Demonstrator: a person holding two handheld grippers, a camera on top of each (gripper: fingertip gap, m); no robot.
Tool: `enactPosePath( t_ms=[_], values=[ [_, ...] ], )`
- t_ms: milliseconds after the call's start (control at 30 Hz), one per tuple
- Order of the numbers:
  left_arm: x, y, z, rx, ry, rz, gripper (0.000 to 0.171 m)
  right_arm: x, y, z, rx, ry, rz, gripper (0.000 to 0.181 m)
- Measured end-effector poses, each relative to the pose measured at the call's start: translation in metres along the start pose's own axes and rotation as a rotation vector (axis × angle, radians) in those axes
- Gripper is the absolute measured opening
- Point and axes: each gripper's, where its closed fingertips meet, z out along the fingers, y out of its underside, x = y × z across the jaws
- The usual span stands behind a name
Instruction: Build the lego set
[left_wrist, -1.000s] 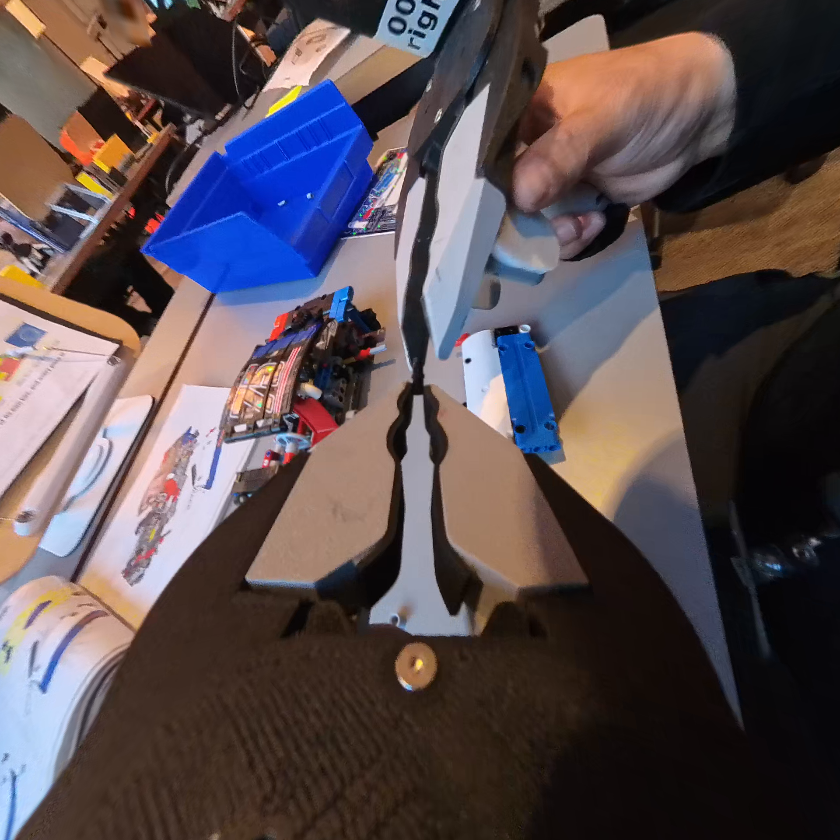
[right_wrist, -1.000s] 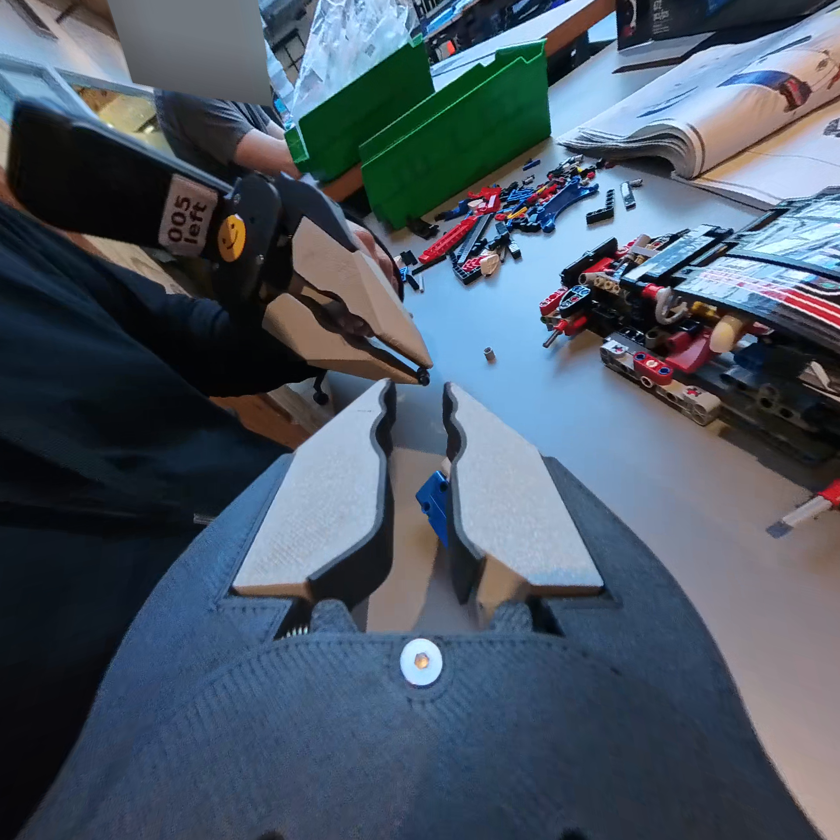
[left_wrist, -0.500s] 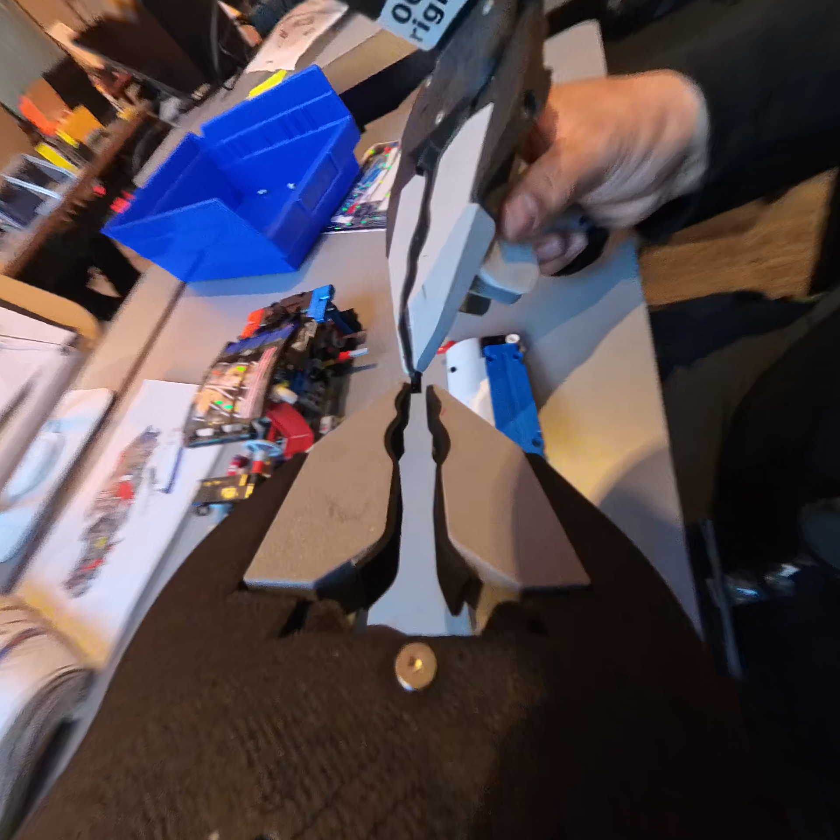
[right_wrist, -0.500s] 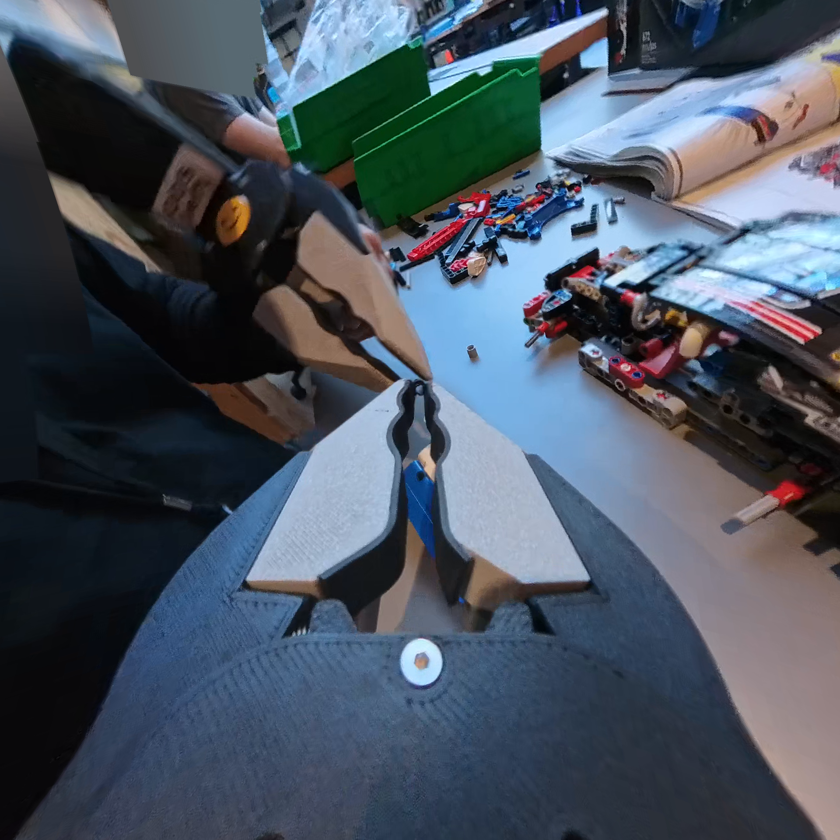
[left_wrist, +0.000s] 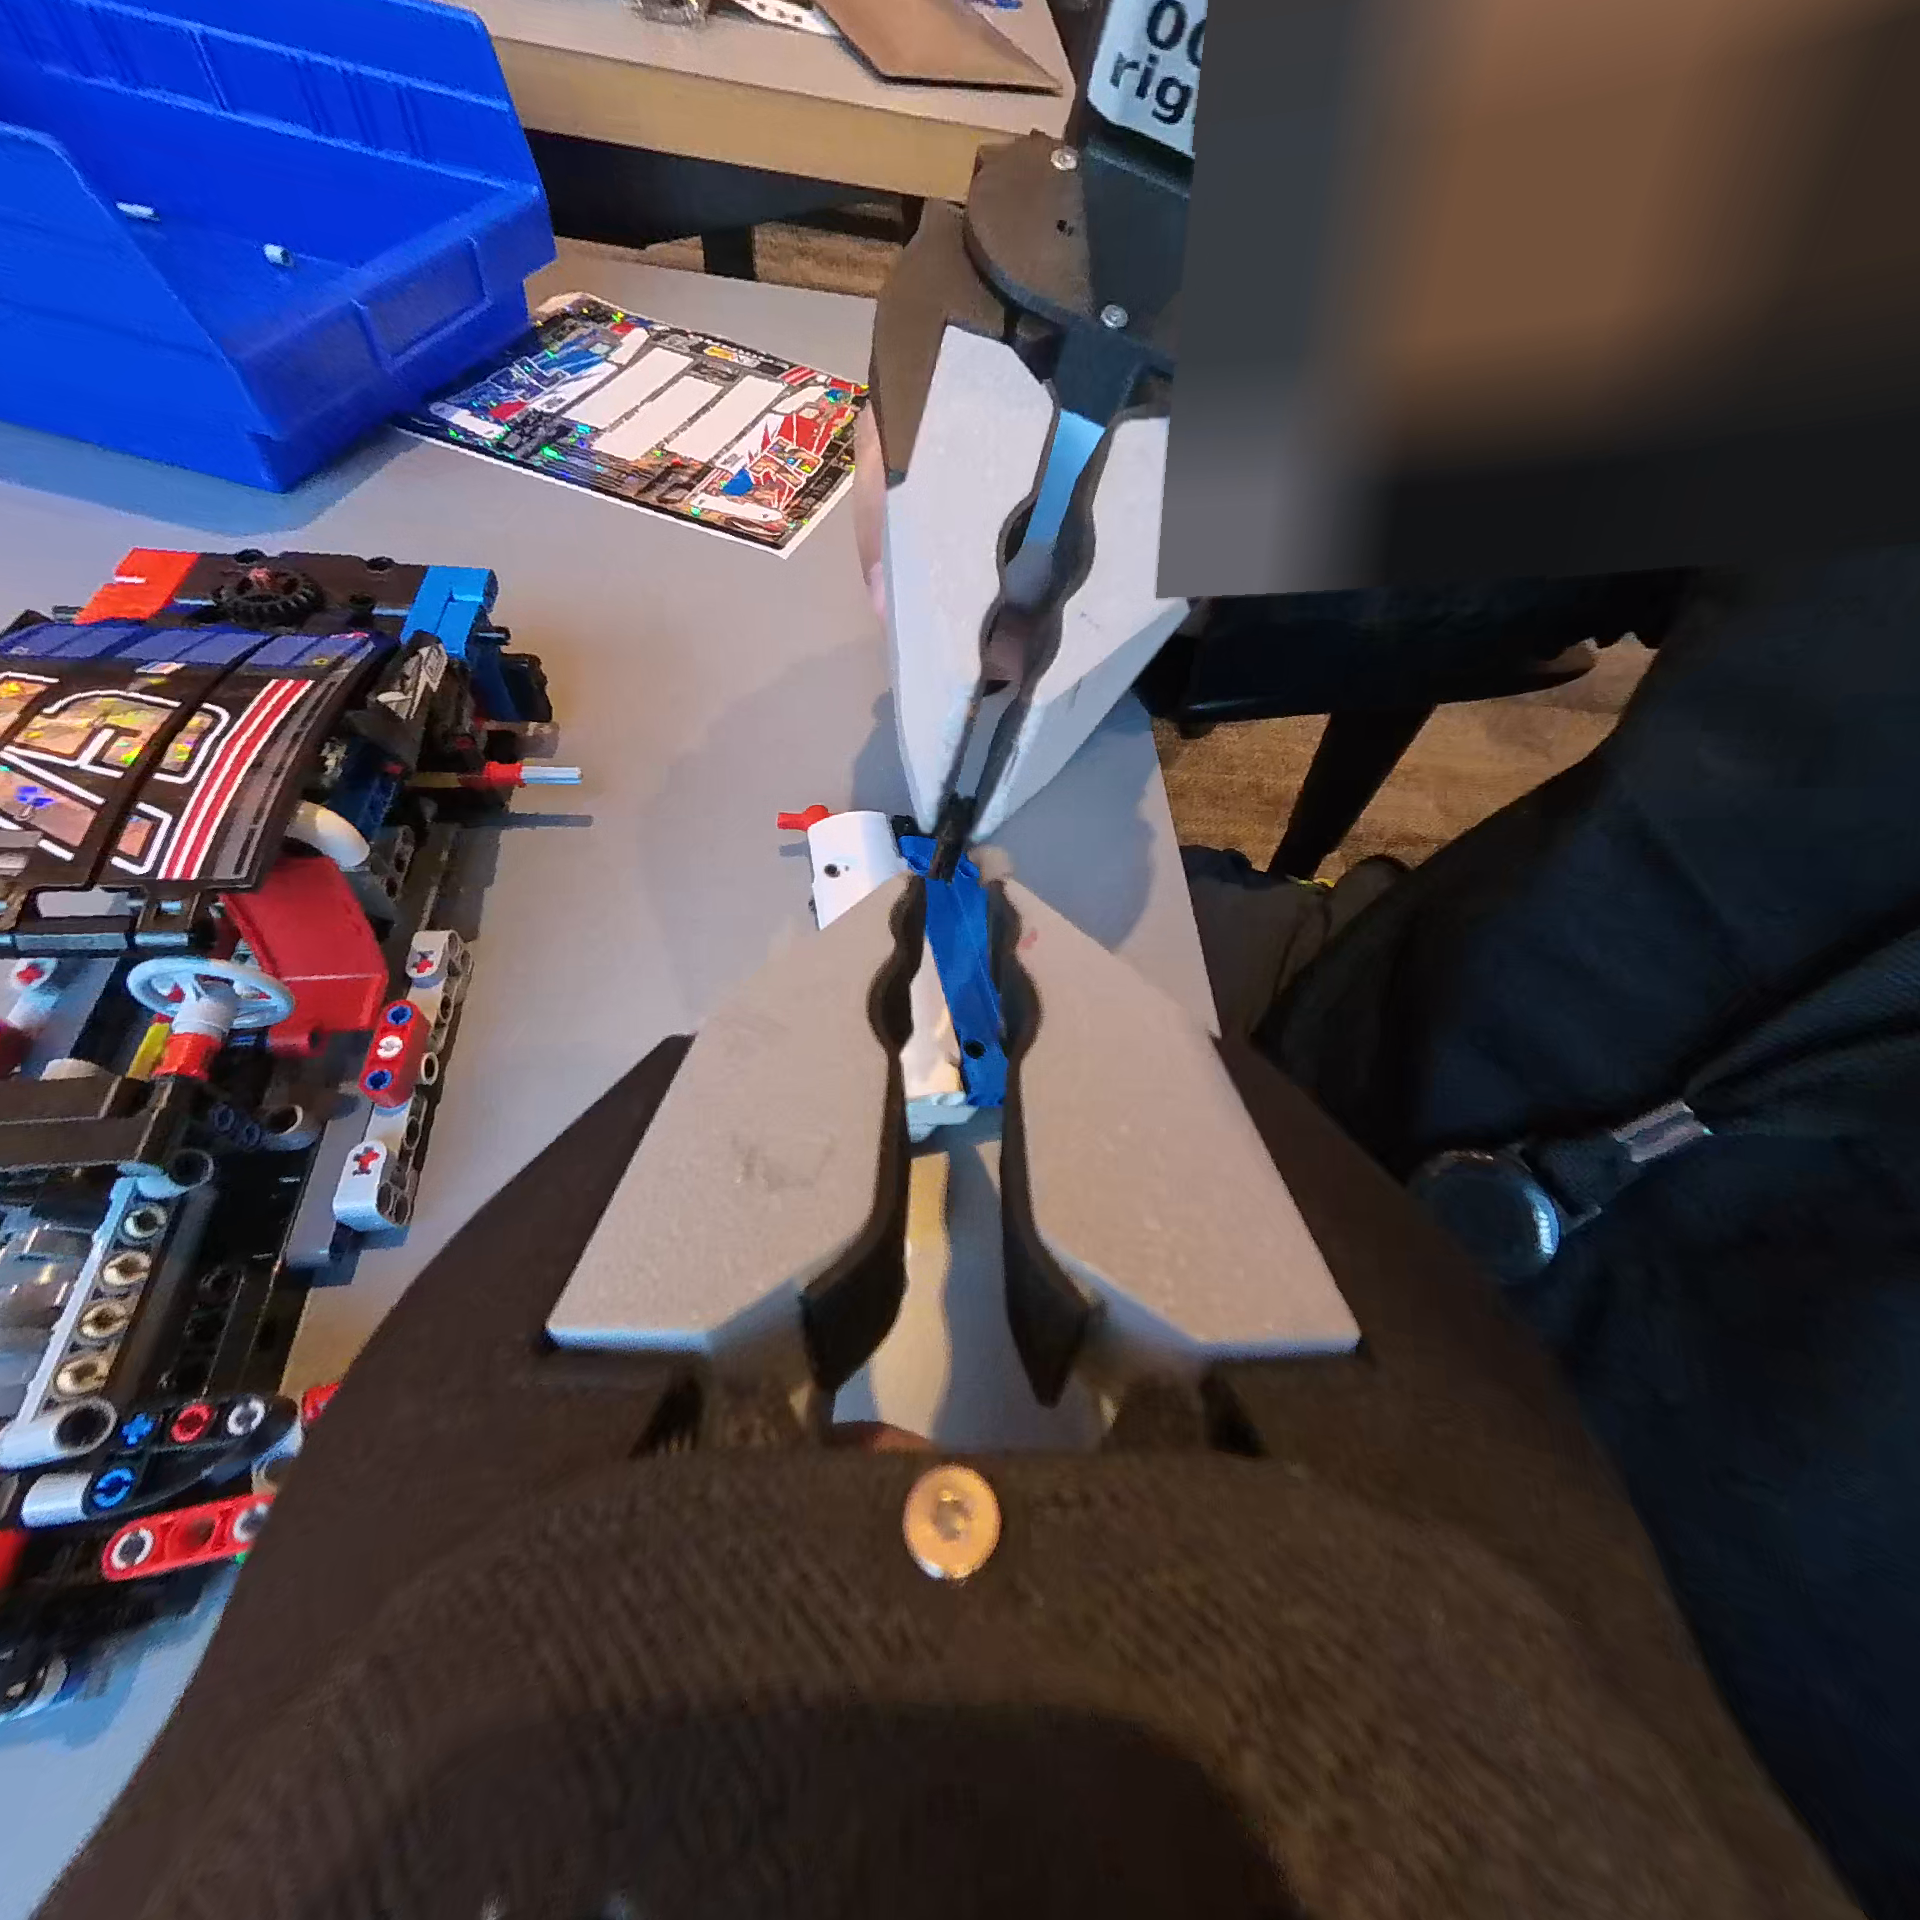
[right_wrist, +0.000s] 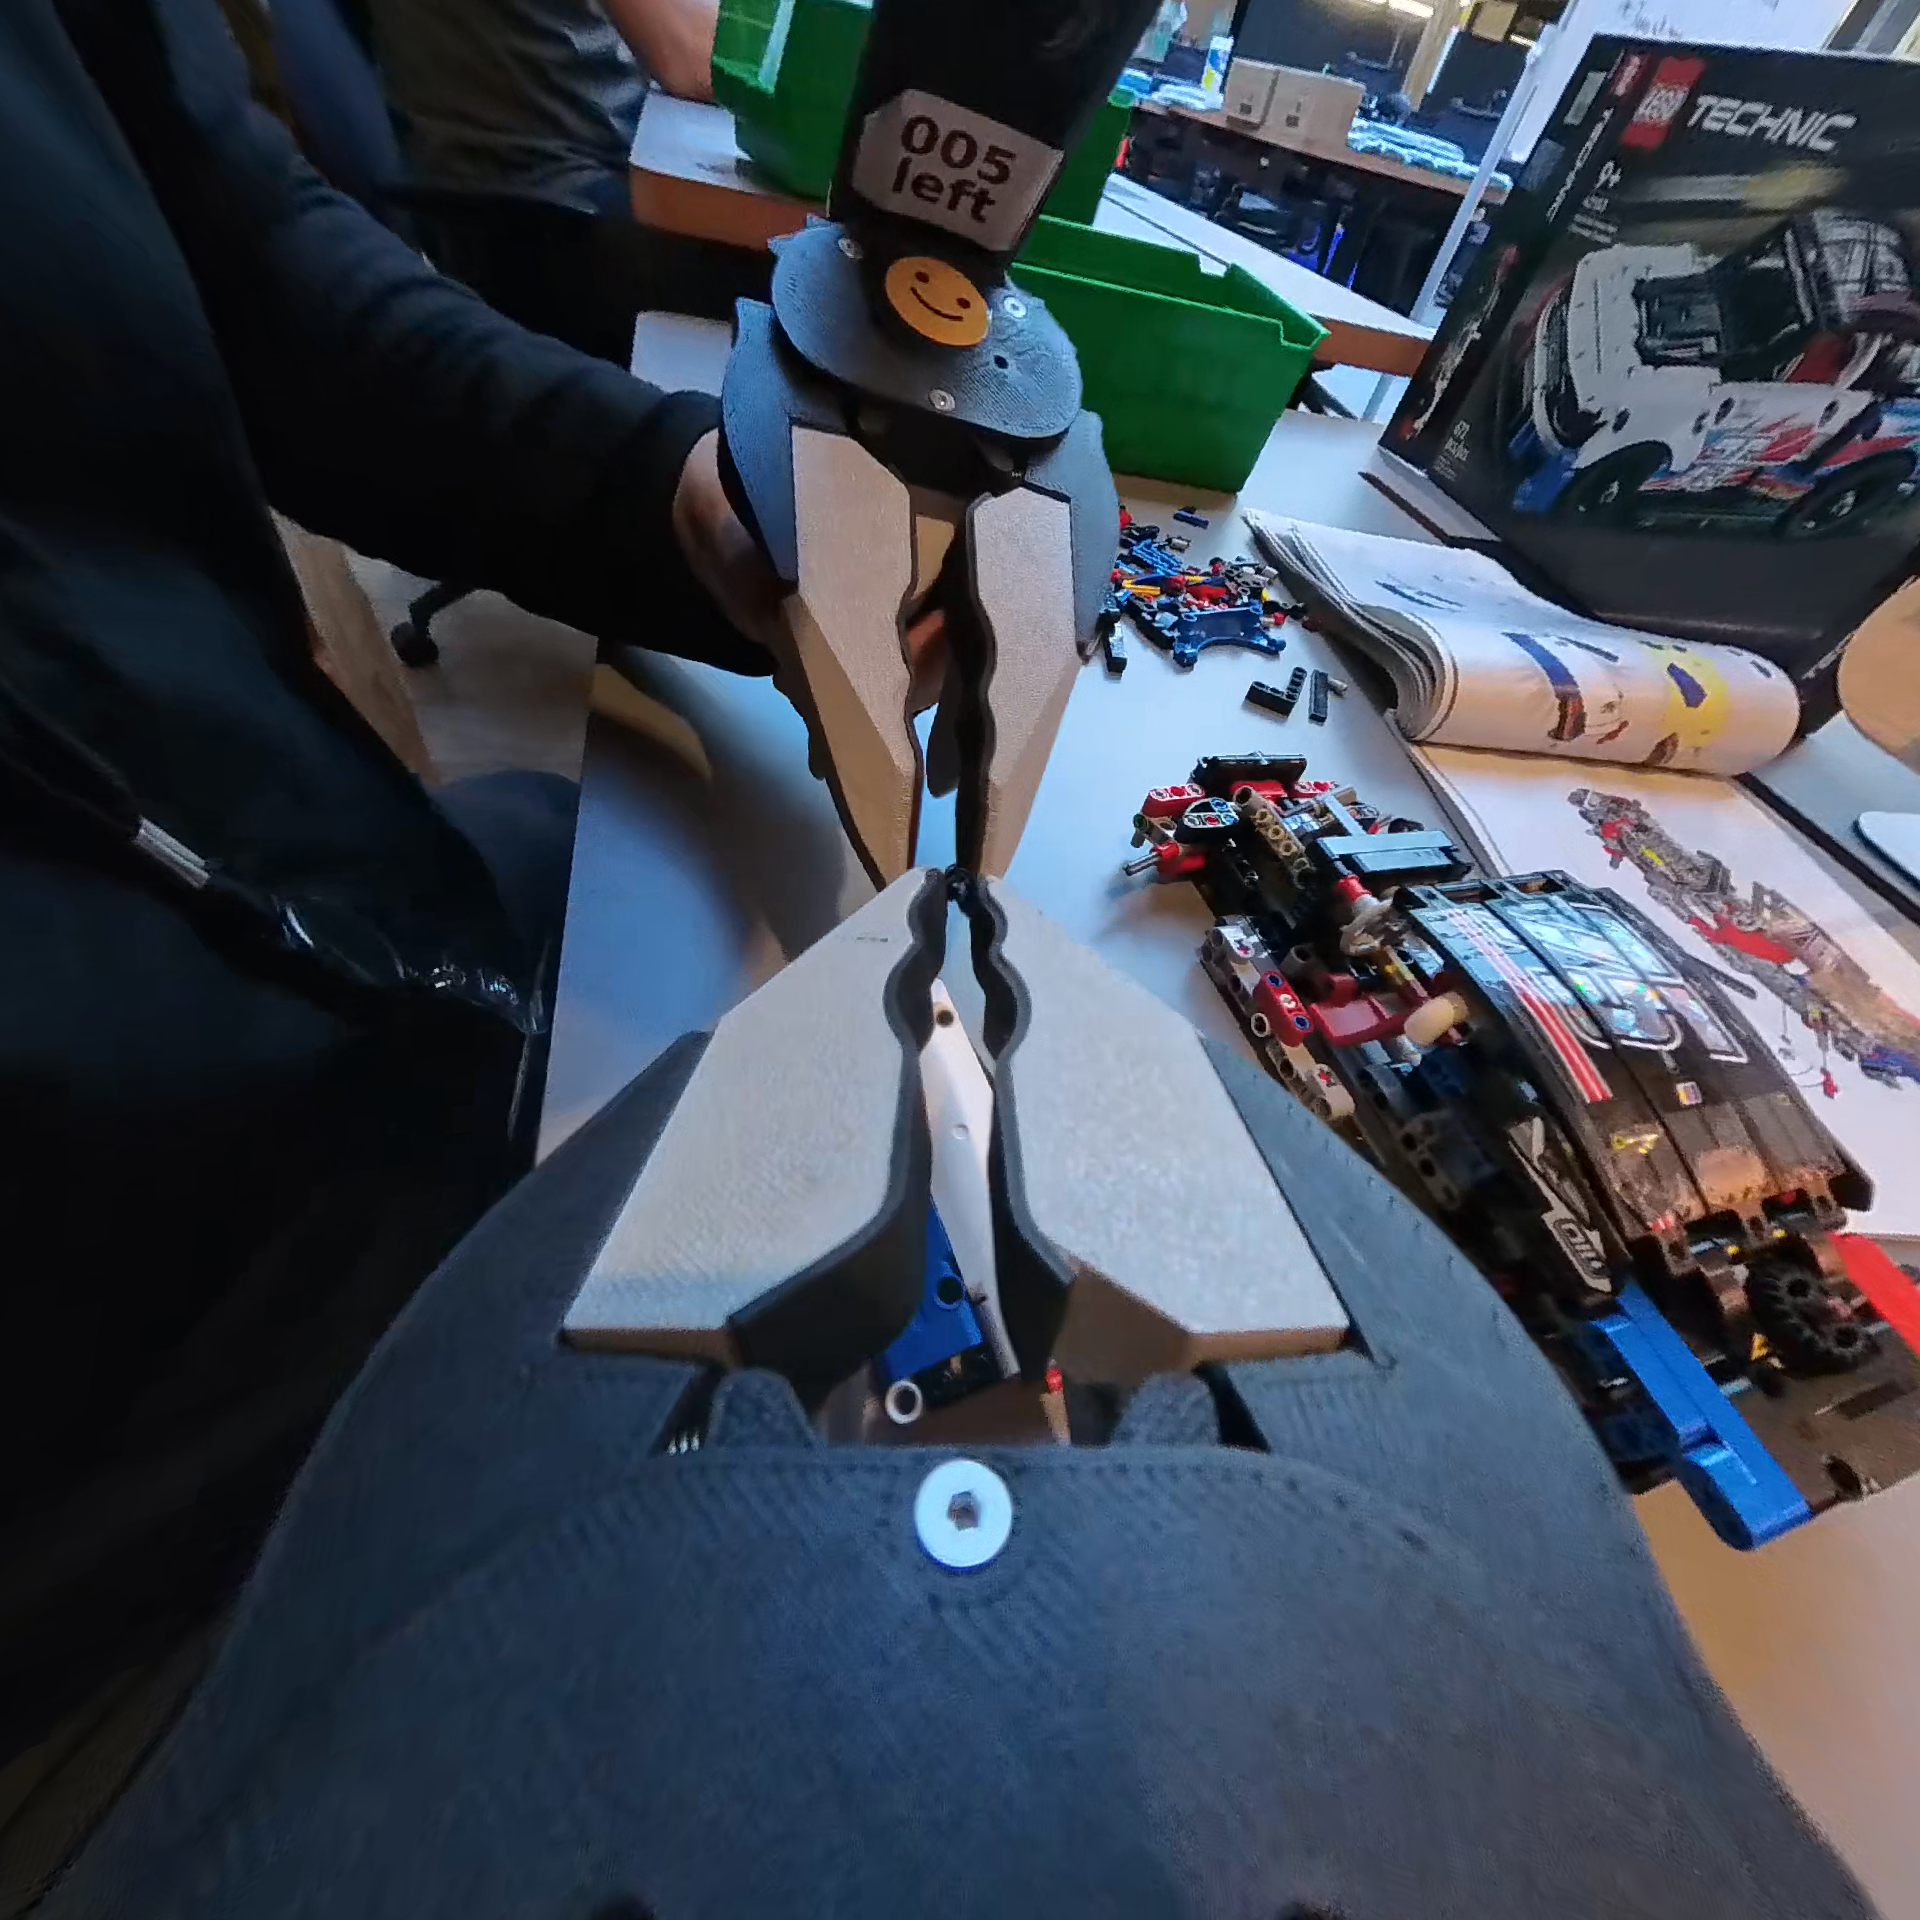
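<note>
We've got both hand-held grippers tip to tip over the near edge of the surface (left_wrist: 665, 665). The right hand-held gripper (right_wrist: 961, 888) is clamped on a tiny black pin (left_wrist: 948, 836); the left hand-held gripper (left_wrist: 951, 883) looks pinched together, holding nothing we can see. The blue-white piece (left_wrist: 961, 956) lies just below, car (right_wrist: 1538, 1049) off to the side.

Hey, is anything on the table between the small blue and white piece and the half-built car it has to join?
Nothing visible: bare table separates the blue and white piece from the car.
</note>
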Motion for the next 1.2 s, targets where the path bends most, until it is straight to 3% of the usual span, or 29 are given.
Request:
enactPosePath(
  t_ms=[300,467,567,733,1000,1200],
  values=[
    [-0.002,0.001,0.007,-0.034,-0.012,0.061,0.002,-0.003,0.005,-0.002,-0.022,-0.015,-0.046,0.002],
    [-0.008,-0.002,0.005,-0.051,-0.114,0.161,0.001,0.001,0.013,0.000,-0.063,-0.010,0.048,0.011],
    [-0.009,-0.003,0.006,-0.074,-0.148,0.209,0.001,-0.001,0.015,0.003,-0.088,-0.004,0.017,0.001],
    [-0.012,-0.001,0.006,-0.083,-0.162,0.211,0.002,0.003,0.015,0.001,-0.092,0.024,0.013,0.017],
    [-0.012,0.006,0.010,-0.133,-0.174,0.267,0.001,0.002,0.013,-0.001,-0.081,0.013,0.000,0.003],
    [-0.012,0.008,0.011,-0.134,-0.176,0.246,0.001,0.001,0.016,0.000,-0.095,0.004,0.000,0.002]
  ],
)
